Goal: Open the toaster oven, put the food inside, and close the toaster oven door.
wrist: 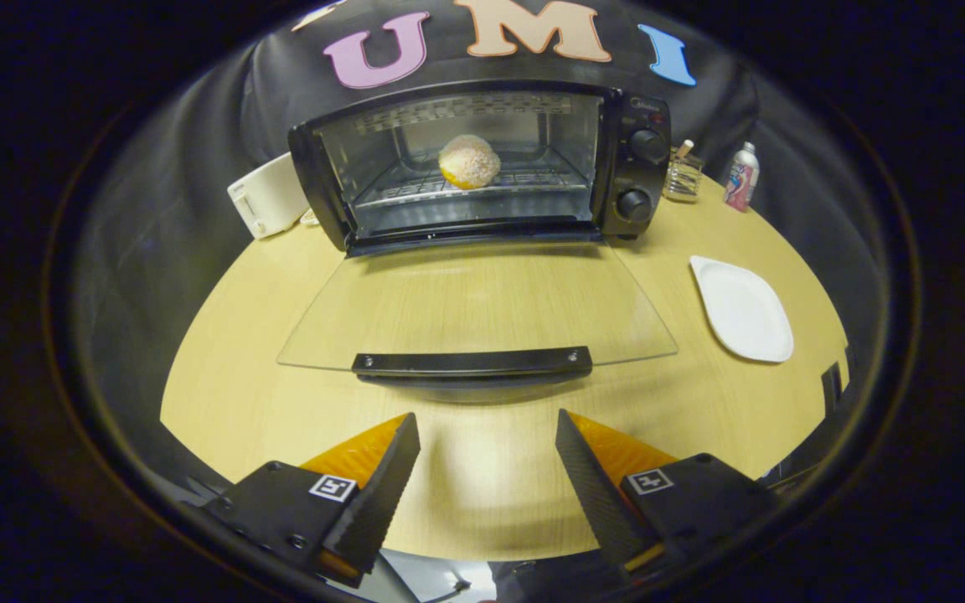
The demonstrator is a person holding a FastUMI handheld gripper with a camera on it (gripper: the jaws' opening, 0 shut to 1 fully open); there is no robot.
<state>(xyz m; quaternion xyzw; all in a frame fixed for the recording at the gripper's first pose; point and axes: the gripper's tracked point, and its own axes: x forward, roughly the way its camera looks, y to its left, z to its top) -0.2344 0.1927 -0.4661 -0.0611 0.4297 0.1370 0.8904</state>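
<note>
In the gripper view the claw [487,435] is spread wide and holds nothing, its 2 fingers [382,486] above the wooden worktop [231,394]. Just ahead of them lies the toaster oven [482,167] door's black handle [472,363], the glass door [482,306] folded down flat. The food [469,162], a round sugared bun, sits on the rack inside. A white plate [742,310] lies right of the door.
</note>
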